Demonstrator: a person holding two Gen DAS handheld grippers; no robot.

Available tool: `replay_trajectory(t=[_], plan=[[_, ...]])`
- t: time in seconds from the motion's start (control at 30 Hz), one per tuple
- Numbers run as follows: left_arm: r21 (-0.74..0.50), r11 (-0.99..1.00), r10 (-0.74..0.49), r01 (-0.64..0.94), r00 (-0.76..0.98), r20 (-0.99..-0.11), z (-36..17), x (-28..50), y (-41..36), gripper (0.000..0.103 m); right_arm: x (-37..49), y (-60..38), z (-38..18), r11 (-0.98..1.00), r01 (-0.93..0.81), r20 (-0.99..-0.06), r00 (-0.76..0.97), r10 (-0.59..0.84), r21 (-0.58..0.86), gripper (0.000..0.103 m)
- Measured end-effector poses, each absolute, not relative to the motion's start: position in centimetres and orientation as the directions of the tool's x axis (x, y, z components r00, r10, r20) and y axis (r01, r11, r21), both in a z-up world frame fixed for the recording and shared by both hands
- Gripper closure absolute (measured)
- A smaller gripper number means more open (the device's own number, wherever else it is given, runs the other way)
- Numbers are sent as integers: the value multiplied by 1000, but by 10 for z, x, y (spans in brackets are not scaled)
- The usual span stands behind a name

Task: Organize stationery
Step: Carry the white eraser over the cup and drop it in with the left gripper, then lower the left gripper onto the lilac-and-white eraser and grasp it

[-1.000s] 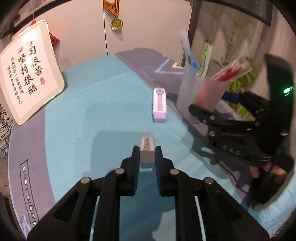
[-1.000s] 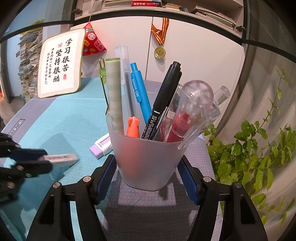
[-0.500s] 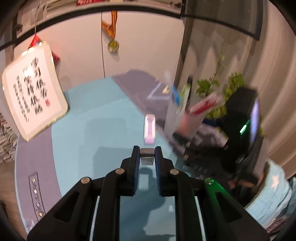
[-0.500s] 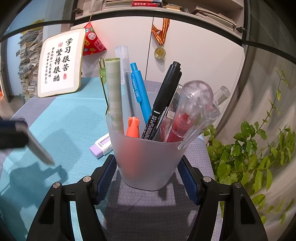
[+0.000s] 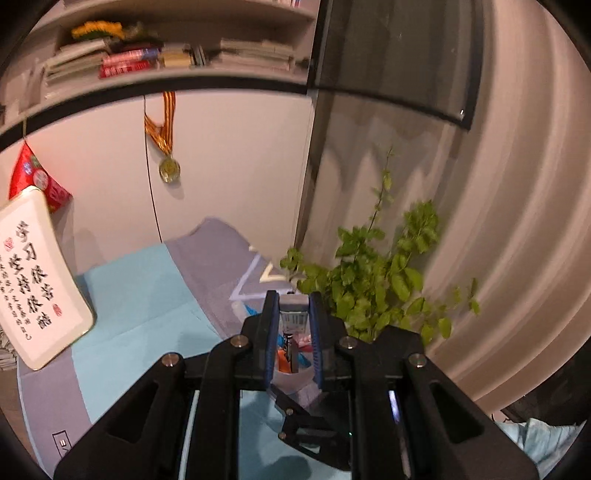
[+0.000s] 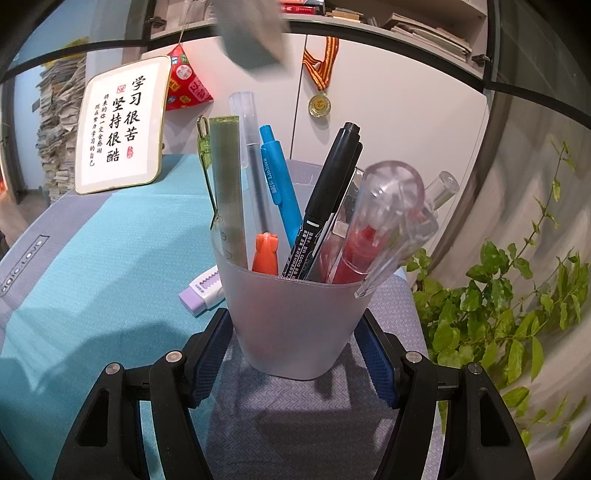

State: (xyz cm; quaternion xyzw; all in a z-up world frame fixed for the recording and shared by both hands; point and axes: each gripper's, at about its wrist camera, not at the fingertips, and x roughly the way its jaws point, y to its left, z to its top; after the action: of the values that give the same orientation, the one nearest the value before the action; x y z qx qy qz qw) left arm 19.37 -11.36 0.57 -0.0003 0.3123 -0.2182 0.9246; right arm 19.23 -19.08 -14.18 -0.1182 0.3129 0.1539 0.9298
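My left gripper (image 5: pixel 293 314) is shut on a small grey-white eraser (image 5: pixel 294 320) with a barcode label. It holds the eraser in the air right above the pen cup, whose pens (image 5: pixel 290 354) show between its fingers. In the right wrist view the eraser (image 6: pixel 251 33) is a grey blur above the cup. My right gripper (image 6: pixel 295 354) is shut on the frosted pen cup (image 6: pixel 295 302), which stands upright on the grey mat. The cup holds a green ruler, a blue pen, black markers, an orange item and clear red-filled pens.
A purple and white correction-tape case (image 6: pixel 203 291) lies on the teal mat (image 6: pixel 110 258) left of the cup. A framed calligraphy plaque (image 6: pixel 118 125) leans at the back left. A leafy plant (image 6: pixel 498 314) stands right of the cup. A medal (image 6: pixel 319 105) hangs on the wall.
My left gripper has risen off the mat with the eraser and swung right, from beside the cup to above it. The right gripper and the cup have stayed still.
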Motion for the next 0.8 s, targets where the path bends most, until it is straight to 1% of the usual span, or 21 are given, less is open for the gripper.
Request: replay_trajectory(t=[0.07,0.2,0.33,0.53,0.57,0.63,0.73,0.8], plan=[[-139,909,-390,393,681,-620,-4,207,-118,89,193,-191,-142,925,-361,-619,755,215,-119,34],[-143,914,-371,379,640,-674,-22,220,-121,89,193,-193,-141,926,-362,-620,753,220,-111,34],[-133,919,-351,371,620,-702,-31,224,-124,88,193,-192,-140,925,-361,-621,753,218,-114,34],[-148,919,-358,366,613,-705,-29,224,-122,88,193,-192,-140,925,-362,-620,753,218,-113,34],[-150,918,-359,367,611,-705,-29,224,-122,87,193,-192,-140,925,-362,-621,753,218,-114,34],[-163,916,-367,366,602,-709,-29,224,-121,78,194,-192,-141,925,-361,-620,754,217,-116,34],[-162,916,-369,367,611,-700,-25,220,-120,71,194,-192,-141,925,-361,-620,754,217,-116,34],[-157,918,-366,365,622,-693,-23,217,-119,69,194,-192,-141,925,-361,-620,754,216,-116,34]])
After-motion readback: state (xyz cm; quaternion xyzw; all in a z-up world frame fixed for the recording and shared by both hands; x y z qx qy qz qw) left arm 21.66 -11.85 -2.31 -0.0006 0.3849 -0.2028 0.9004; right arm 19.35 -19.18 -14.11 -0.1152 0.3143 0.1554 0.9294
